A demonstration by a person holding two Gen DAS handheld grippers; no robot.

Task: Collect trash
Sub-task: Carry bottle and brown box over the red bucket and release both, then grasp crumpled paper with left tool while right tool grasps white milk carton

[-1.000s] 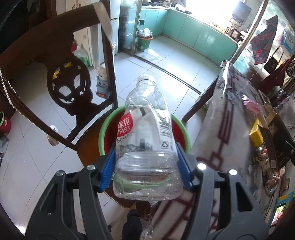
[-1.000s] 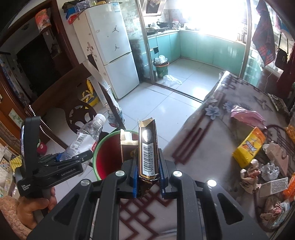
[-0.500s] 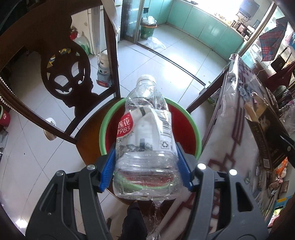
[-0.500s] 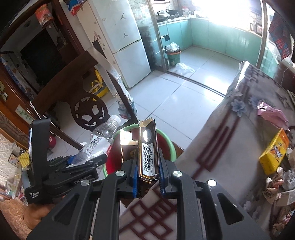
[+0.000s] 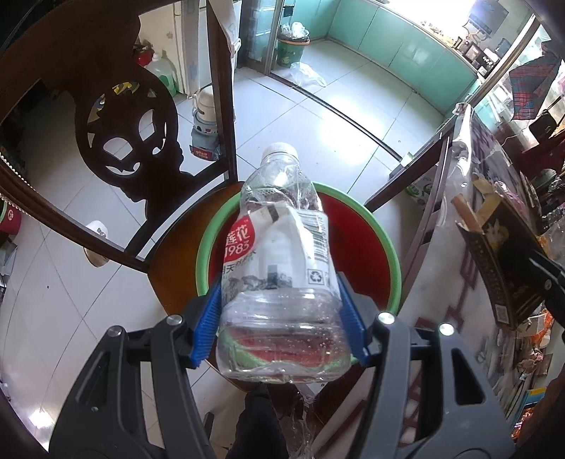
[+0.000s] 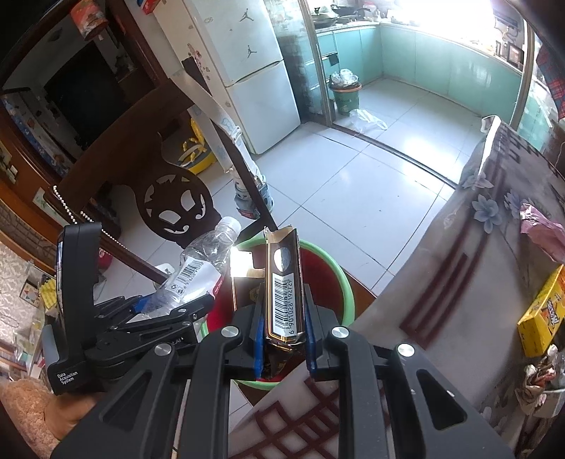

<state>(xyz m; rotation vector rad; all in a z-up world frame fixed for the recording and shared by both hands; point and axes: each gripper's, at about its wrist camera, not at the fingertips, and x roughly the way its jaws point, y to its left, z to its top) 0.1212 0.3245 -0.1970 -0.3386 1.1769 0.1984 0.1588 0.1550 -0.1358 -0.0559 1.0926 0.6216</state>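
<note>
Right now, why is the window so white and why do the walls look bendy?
Right wrist view: sunlight blows out the kitchen window, and a glare patch lands by the box. Left wrist view: the fisheye lens curves the chair and floor; the bottle stays sharp.

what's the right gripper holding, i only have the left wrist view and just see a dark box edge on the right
Observer: The right gripper is shut on an opened dark cigarette box, barcode side facing its camera.
Operator: is it over the bin yet
Observer: In the right wrist view the box lines up with the red basin with the green rim, which sits on a wooden chair beside the table.
Operator: anything else on that table i can't see
Observer: A yellow snack box lies near the right edge, and a pink wrapper lies farther back.
Operator: who's holding my left gripper
Observer: A bare hand grips its handle; the left gripper clamps the clear plastic bottle.
</note>
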